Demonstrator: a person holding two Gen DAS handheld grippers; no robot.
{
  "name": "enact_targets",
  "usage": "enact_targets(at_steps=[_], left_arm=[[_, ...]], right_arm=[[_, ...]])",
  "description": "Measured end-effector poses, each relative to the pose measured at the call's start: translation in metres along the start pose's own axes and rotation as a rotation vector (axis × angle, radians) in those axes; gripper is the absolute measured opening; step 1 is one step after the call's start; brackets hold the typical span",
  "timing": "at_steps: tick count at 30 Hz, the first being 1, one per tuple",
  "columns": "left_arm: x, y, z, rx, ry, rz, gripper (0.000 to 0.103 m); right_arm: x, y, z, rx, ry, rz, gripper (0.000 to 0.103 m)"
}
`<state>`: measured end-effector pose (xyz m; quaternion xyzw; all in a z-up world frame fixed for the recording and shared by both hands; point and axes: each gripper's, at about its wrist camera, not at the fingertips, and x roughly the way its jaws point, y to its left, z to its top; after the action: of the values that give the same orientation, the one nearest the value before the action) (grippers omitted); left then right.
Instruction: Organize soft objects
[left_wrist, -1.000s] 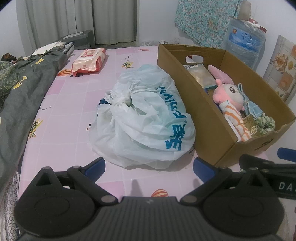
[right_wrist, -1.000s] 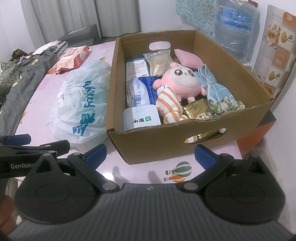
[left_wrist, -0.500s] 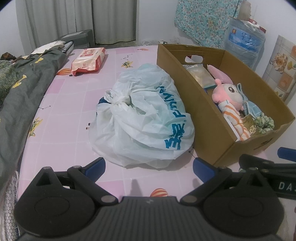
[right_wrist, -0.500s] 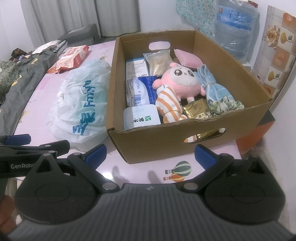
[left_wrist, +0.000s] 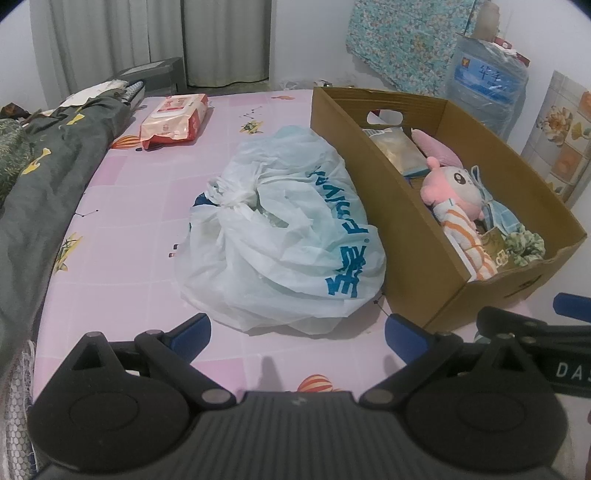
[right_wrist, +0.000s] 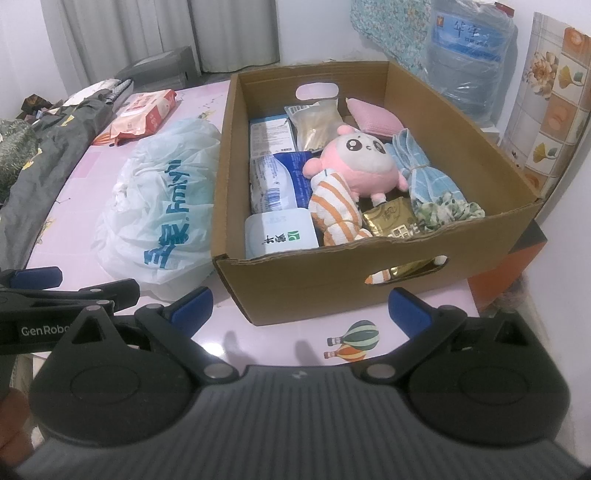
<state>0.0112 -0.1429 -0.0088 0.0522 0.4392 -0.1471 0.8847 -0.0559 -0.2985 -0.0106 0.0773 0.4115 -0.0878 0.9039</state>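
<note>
A brown cardboard box stands on the pink table and holds a pink plush toy, an orange striped cloth, a blue cloth bundle, a pink pad and several packets. A knotted white plastic bag lies left of the box. My left gripper is open and empty, just short of the bag. My right gripper is open and empty in front of the box's near wall.
A pack of wet wipes lies at the far left of the table. A dark grey blanket covers the left edge. A water jug stands behind the box. An orange and black box sits right of the table.
Both grippers have drifted very slightly; the scene and both open jaws stay the same.
</note>
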Motion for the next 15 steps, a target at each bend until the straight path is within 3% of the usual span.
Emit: enact_targets(at_steps=[15], left_arm=[[-0.0005,0.0016,0.0010,0.001,0.002,-0.003,0.101]], right_arm=[[-0.0007,-0.0013,0.0008,0.001,0.006,0.003,0.102]])
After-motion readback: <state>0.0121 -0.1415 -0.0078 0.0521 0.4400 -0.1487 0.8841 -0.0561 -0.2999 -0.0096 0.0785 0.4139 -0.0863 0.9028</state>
